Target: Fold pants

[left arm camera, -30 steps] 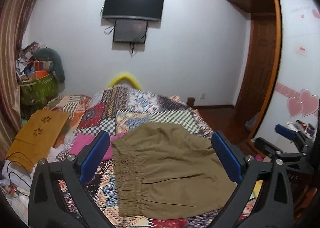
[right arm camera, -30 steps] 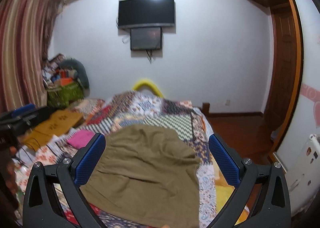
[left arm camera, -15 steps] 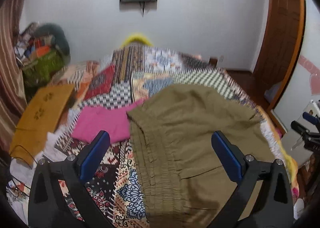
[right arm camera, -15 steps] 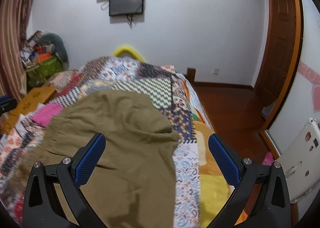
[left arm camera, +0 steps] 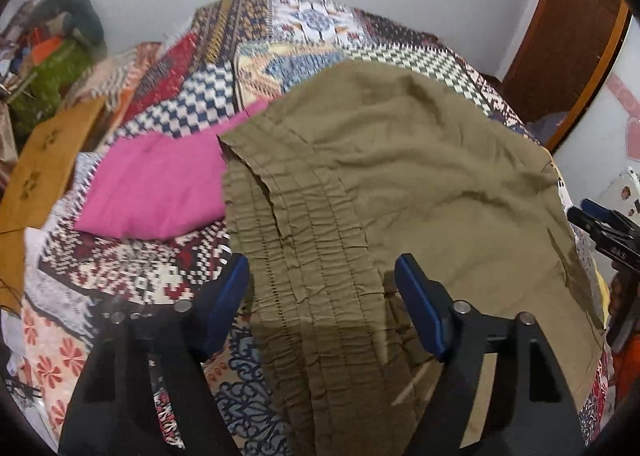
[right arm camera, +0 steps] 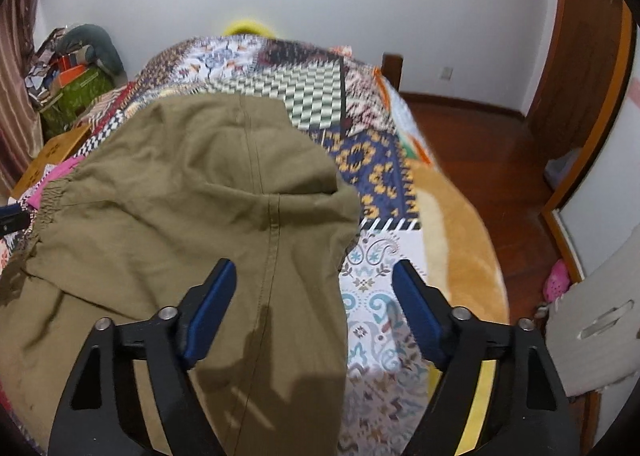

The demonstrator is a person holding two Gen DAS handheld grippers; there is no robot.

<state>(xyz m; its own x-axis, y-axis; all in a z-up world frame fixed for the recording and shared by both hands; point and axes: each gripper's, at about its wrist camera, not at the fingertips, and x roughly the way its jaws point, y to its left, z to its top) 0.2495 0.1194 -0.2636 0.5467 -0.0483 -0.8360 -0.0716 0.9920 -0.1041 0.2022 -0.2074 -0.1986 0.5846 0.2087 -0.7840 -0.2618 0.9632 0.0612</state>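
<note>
I angle both grippers steeply down over the olive-brown cotton pants [left arm camera: 400,160] spread on the patchwork bedspread [left arm camera: 192,104]. My left gripper [left arm camera: 322,288] straddles the gathered elastic waistband [left arm camera: 304,224], jaws closing, not yet pinching. My right gripper [right arm camera: 314,292] brackets the pants' leg edge, jaws likewise closing, pads clear of cloth.

The left black plastic two-finger gripper [left arm camera: 322,296] has angular arms with triangular cut-outs, round silver screw heads at the joints and flat blue pads [left arm camera: 228,302] on the fingertips. The right black plastic two-finger gripper [right arm camera: 314,302] looks the same, with matching silver screws and blue pads [right arm camera: 210,308]
</note>
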